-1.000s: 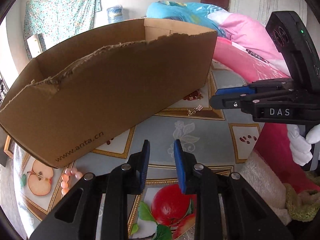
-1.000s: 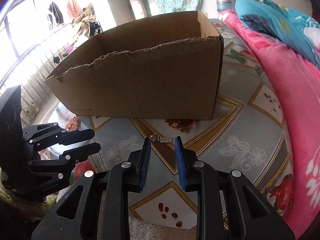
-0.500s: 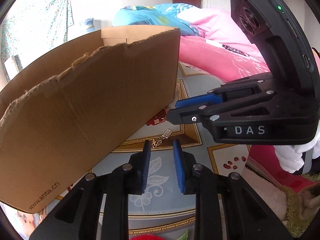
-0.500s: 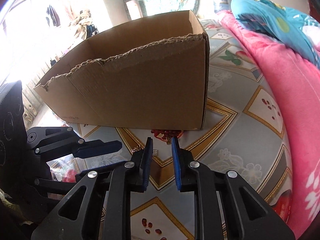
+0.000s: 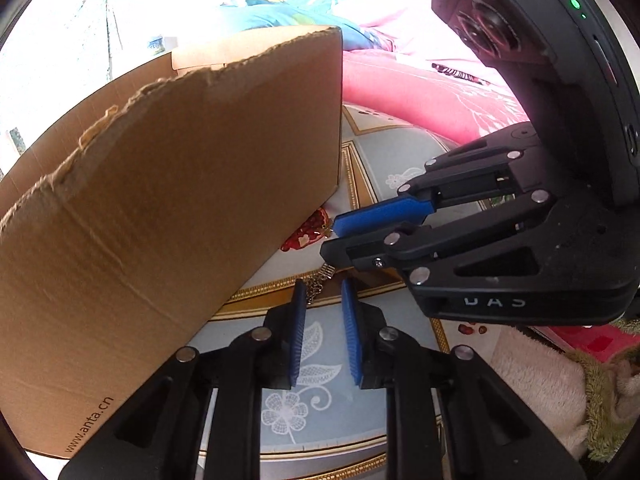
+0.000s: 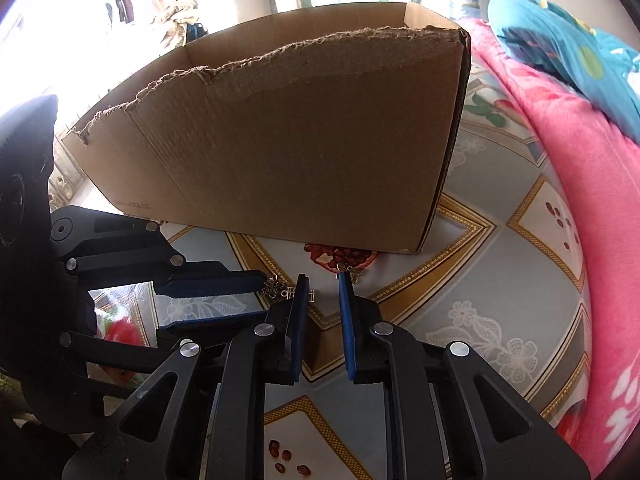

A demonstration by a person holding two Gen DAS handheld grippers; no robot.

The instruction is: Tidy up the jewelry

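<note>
1. I am closing both sets of jaws, left gripper (image 5: 323,292) and right gripper (image 6: 323,286), around the metal chain (image 6: 280,290), nothing pinched yet.
2. It is lying mid-frame on the patterned tabletop (image 6: 480,300), beside the cardboard box (image 6: 300,140) meant for storing it.

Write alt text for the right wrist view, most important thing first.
The right tool, jaws closing with nothing between them yet, points down at a small metal jewelry chain on a patterned tablecloth, while the left tool reaches in from the left at the chain's other end. Behind stands an open cardboard box, with pink bedding to the right.
</note>
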